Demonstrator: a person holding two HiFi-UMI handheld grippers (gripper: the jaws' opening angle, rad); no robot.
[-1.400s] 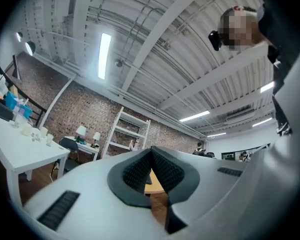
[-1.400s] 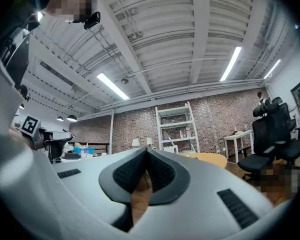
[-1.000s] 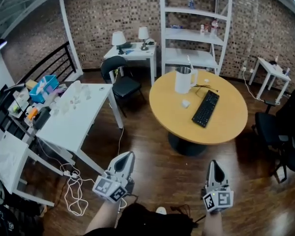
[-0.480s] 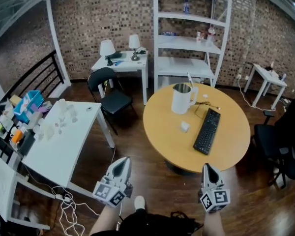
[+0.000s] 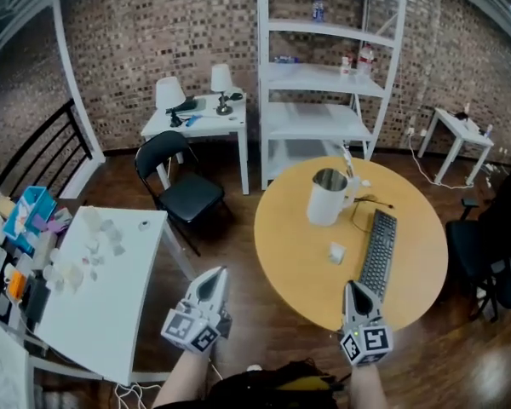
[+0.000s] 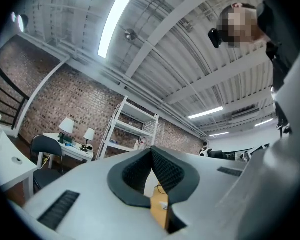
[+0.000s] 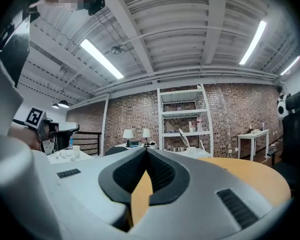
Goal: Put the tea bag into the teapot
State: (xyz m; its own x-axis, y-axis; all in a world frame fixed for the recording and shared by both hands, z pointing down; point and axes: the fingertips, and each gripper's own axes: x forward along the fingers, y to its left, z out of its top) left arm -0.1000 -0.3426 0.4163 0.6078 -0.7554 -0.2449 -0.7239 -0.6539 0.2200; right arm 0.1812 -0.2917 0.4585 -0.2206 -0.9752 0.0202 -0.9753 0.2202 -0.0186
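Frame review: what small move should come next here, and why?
Probably carry the right gripper forward over the table, opening its jaws, toward the tea bag. That gripper is shut and empty at the table's near edge, and the tea bag lies untouched near the teapot, beside the keyboard.

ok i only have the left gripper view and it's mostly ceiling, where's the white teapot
Observer: The white cylindrical teapot stands on the far half of the round wooden table, ahead and to the right of the left gripper.
Operator: and the tea bag
Observer: The small white tea bag lies flat on the table, nearer than the teapot, just left of the black keyboard.
Operator: is the right gripper holding anything
Observer: No. The right gripper is shut and empty, at the table's near edge.
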